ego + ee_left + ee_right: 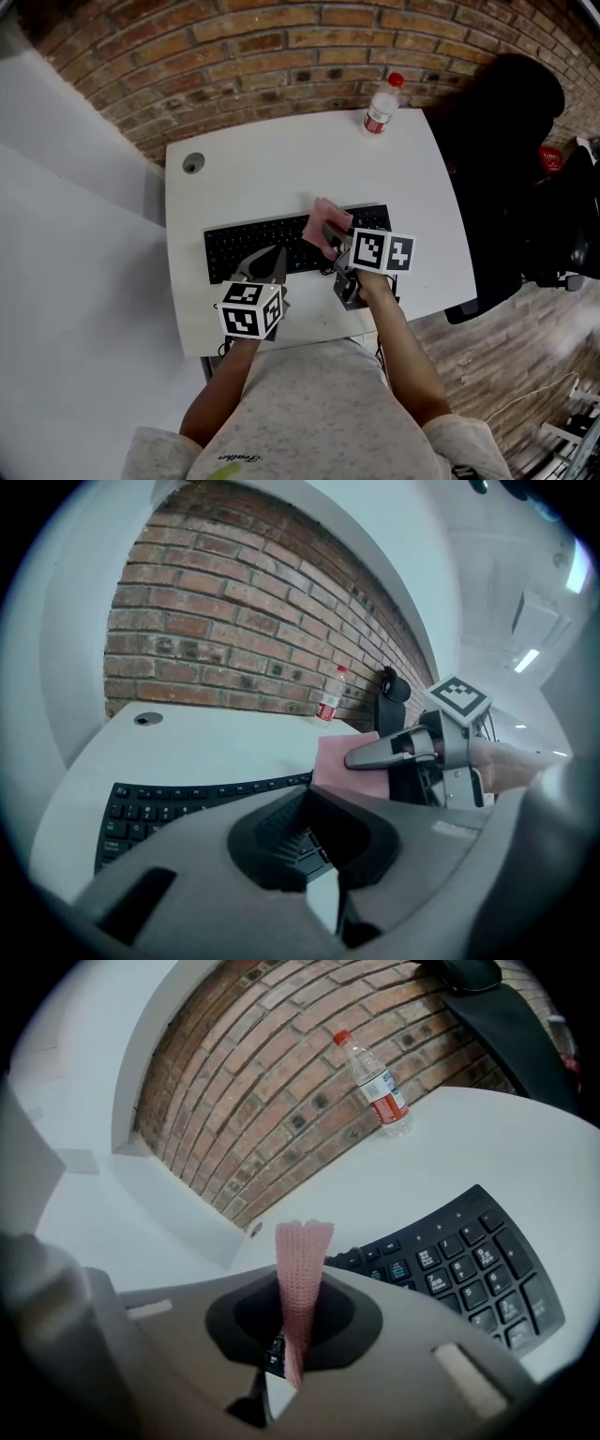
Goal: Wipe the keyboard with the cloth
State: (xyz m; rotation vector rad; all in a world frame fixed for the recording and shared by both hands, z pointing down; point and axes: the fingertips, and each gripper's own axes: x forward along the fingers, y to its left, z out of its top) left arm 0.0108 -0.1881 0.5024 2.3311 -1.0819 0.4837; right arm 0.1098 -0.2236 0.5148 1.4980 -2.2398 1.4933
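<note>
Pinched edge-on in right gripper (287, 1377) above black curved keyboard (251, 246): pink knitted cloth (302, 1279), flat face shown only from left gripper view. Left gripper (275, 259) pressed together, empty, over keyboard's partly hidden front keys.

1. The left gripper (272, 262) extends from the bare left forearm (217, 384), its jaws together and empty.
2. The right gripper (331, 242) (its right forearm (403, 347) angles inward) has jaws clamped on the pink cloth (302, 1279).
</note>
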